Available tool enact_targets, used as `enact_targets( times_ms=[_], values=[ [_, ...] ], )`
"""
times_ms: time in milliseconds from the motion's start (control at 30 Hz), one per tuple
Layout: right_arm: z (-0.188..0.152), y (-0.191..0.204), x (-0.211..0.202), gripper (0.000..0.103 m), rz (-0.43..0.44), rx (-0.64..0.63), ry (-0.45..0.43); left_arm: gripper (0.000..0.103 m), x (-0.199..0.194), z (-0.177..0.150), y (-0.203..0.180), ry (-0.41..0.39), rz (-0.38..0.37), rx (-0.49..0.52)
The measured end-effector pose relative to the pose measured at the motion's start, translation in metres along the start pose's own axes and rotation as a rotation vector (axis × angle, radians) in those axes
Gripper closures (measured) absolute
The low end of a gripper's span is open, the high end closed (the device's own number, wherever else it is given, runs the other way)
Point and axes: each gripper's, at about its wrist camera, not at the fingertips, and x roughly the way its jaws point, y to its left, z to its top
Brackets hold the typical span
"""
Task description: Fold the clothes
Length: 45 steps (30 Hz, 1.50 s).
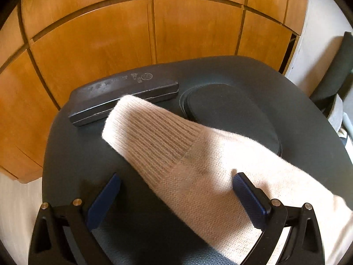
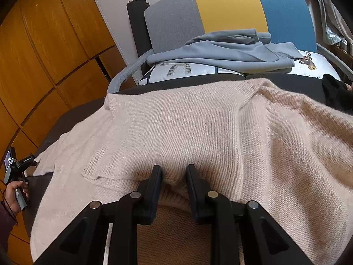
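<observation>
A beige knit sweater (image 2: 198, 128) lies spread over the dark table (image 1: 77, 154). Its sleeve, with a ribbed cuff (image 1: 150, 132), runs diagonally across the left wrist view. My left gripper (image 1: 176, 198) stands wide open over the sleeve. One blue pad (image 1: 249, 198) sits above the knit and the other pad (image 1: 103, 201) above bare table; neither presses on the cloth. In the right wrist view my right gripper (image 2: 174, 178) is shut on a bunched fold of the sweater at its near edge, and the cloth bulges up between the black fingers (image 2: 156, 176).
A long black case (image 1: 123, 97) and a round dark pad (image 1: 231, 114) lie on the table beyond the cuff. Wooden cabinet doors (image 1: 99, 44) stand behind. A grey, yellow and blue chair (image 2: 229, 8) holds a grey garment (image 2: 220, 53) and a printed cushion (image 2: 308, 64). A hand (image 2: 15, 192) grips a handle at left.
</observation>
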Motion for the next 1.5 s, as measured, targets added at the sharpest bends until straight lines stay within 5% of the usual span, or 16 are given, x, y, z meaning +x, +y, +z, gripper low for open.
enact_targets(
  times_ms=[167, 267, 633, 900, 1100, 1433, 1500],
  values=[
    [0.000, 0.000, 0.000, 0.080, -0.004, -0.003, -0.001, 0.001, 0.003, 0.000, 0.001, -0.007, -0.003, 0.002],
    [0.000, 0.001, 0.000, 0.080, -0.007, -0.006, -0.001, 0.010, 0.002, 0.000, -0.001, -0.020, -0.008, 0.019],
    [0.000, -0.001, 0.000, 0.080, -0.001, -0.002, -0.002, 0.088, 0.001, 0.002, -0.014, -0.043, -0.118, 0.069],
    [-0.001, 0.000, 0.000, 0.080, -0.003, -0.003, -0.003, 0.094, -0.016, 0.020, -0.007, -0.049, -0.245, -0.017],
    [-0.001, 0.006, 0.000, 0.080, -0.033, -0.030, -0.002, 0.094, -0.075, 0.039, -0.025, -0.128, -0.366, 0.002],
    [0.000, -0.001, -0.001, 0.080, 0.001, -0.001, -0.004, 0.094, -0.207, 0.026, -0.120, -0.243, -0.675, 0.348],
    [0.000, 0.000, -0.001, 0.080, -0.004, -0.005, -0.004, 0.094, -0.239, 0.010, -0.166, -0.248, -0.724, 0.418]
  ],
)
